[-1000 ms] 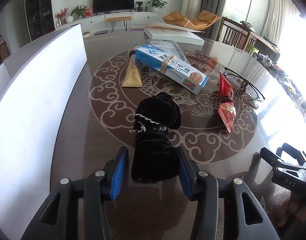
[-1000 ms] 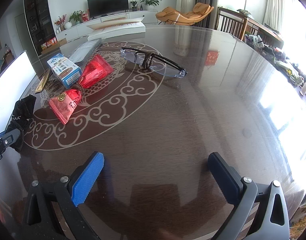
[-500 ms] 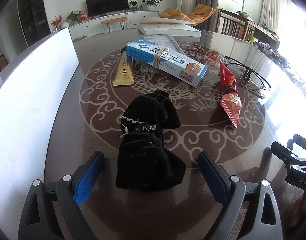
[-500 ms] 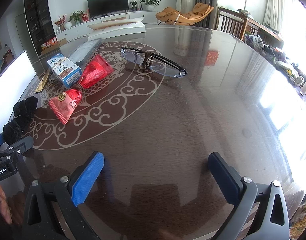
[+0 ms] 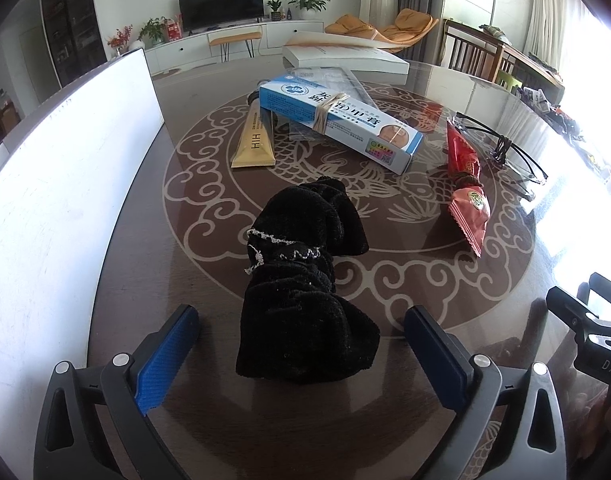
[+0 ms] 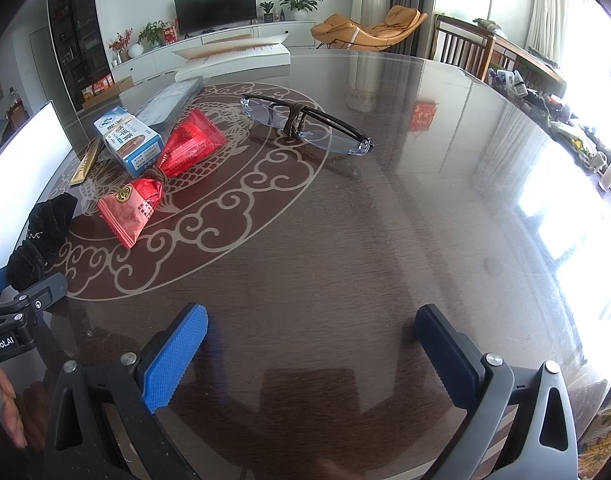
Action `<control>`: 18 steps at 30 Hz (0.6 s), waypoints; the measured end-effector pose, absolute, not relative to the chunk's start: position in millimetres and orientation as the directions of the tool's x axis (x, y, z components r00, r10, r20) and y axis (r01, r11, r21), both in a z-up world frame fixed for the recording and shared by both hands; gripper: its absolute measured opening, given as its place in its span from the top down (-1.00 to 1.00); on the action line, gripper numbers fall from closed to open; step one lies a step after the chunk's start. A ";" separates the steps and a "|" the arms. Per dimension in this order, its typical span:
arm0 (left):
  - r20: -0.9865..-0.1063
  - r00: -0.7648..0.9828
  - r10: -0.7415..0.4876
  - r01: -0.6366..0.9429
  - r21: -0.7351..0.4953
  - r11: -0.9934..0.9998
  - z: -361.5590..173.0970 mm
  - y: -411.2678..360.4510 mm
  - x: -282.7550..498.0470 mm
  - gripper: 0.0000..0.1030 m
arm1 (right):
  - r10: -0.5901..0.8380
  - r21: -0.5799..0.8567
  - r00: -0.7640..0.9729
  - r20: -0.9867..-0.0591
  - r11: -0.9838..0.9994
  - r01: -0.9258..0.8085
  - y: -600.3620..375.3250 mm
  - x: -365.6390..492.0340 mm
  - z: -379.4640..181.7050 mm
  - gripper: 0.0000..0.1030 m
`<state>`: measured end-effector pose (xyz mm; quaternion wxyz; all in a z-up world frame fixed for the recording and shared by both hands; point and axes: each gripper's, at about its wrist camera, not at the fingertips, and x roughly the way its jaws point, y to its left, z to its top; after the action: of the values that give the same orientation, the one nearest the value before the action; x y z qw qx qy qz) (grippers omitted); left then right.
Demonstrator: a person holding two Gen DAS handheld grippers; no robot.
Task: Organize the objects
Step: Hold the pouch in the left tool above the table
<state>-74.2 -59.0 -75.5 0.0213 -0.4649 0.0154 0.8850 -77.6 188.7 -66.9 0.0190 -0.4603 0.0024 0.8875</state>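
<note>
A black velvet pouch (image 5: 305, 280) with a silver cord lies on the round glass-topped table (image 5: 445, 280). Its near end sits between the blue pads of my left gripper (image 5: 301, 320), whose jaws are opening; both pads stand clear of the cloth. Beyond it lie a gold tube (image 5: 255, 144), a blue-and-white box (image 5: 337, 120) with a rubber band, two tied red snack packets (image 5: 465, 184) and folded glasses (image 5: 501, 148). My right gripper (image 6: 313, 320) is open over bare table, nothing between its fingers, with the glasses (image 6: 305, 128) and red packets (image 6: 161, 176) farther off.
A tall white board (image 5: 65, 180) runs along the table's left side. A flat white box (image 5: 345, 56) and a clear plastic package (image 5: 329, 80) lie at the far edge. Chairs and a cluttered sideboard stand to the right.
My left gripper's jaws went from squeezing the pouch's near end to standing wide apart, and the pouch now lies loose on the table. The right gripper has stayed as it was.
</note>
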 end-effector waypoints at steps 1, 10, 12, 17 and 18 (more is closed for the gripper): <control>-0.824 -0.567 0.023 -0.052 0.008 -0.999 -75.6 -59.0 -74.2 -1.00 | 0.031 -0.013 -0.575 -0.817 -0.999 -0.036 188.8 -77.5 -66.9 -1.00; -0.826 -0.561 0.048 -0.094 0.006 -0.996 -74.9 -60.8 -76.3 -1.00 | 0.031 -0.013 -0.575 -0.817 -0.999 -0.036 189.0 -77.5 -67.0 -1.00; -0.824 -0.565 0.047 -0.091 0.006 -0.996 -74.9 -60.9 -75.6 -1.00 | 0.031 -0.013 -0.575 -0.817 -0.999 -0.036 188.7 -77.6 -67.1 -1.00; -0.821 -0.569 0.044 -0.086 0.006 -0.996 -75.1 -61.0 -74.5 -1.00 | 0.031 -0.013 -0.575 -0.817 -0.999 -0.036 189.1 -77.4 -67.0 -1.00; -0.820 -0.570 0.044 -0.085 0.006 -0.996 -75.1 -61.0 -74.5 -1.00 | 0.031 -0.013 -0.576 -0.817 -0.999 -0.036 189.0 -77.5 -67.1 -1.00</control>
<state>-74.5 -61.0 -75.1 0.0365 -0.4623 0.0222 0.8857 -77.5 189.0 -67.1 0.0189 -0.4603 0.0023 0.8876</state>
